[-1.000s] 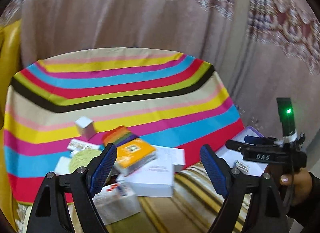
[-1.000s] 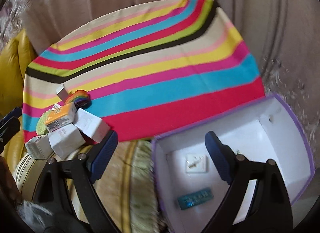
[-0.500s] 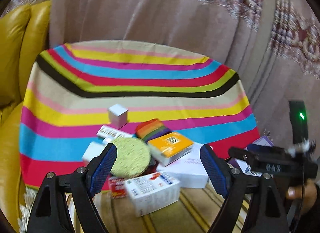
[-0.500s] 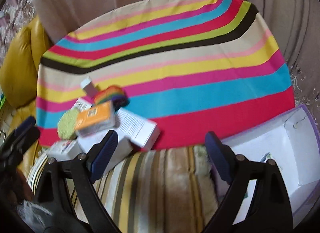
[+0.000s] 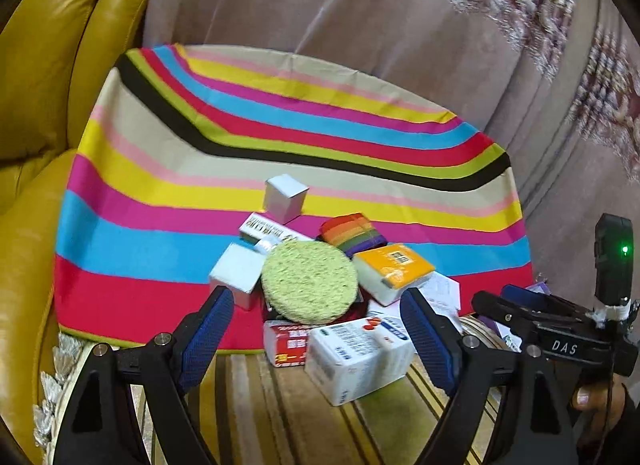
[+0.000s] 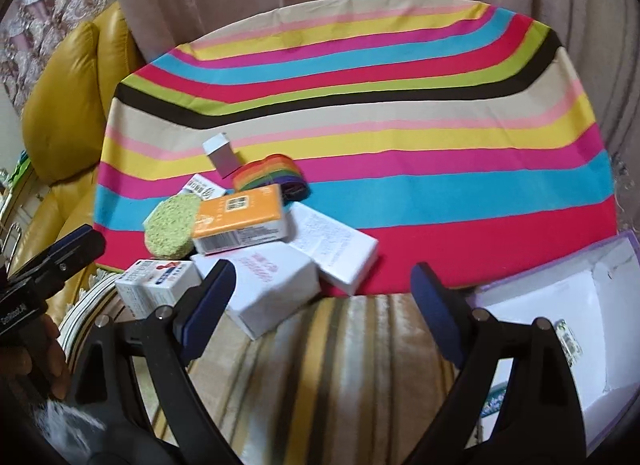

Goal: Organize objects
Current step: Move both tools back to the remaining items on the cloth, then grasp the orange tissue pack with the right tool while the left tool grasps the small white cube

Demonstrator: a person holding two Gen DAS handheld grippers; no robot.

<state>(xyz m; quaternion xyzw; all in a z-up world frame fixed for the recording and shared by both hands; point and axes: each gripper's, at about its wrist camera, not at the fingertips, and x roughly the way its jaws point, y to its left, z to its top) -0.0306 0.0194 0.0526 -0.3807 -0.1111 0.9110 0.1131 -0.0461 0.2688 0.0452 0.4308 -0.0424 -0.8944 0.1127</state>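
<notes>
Both views have been swung left toward the pile, so the white storage box (image 6: pixel 560 329) is pushed to the right edge, while the round green sponge (image 5: pixel 309 282), orange box (image 5: pixel 394 270) and white boxes are not yet picked up, both grippers' fingers apart and holding nothing.

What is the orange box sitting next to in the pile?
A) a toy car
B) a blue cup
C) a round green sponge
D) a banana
C: the orange box lies in the pile right beside the round green sponge, seen again from the left wrist view with the sponge to the left of the box; no cup, banana or toy car appears.
</notes>
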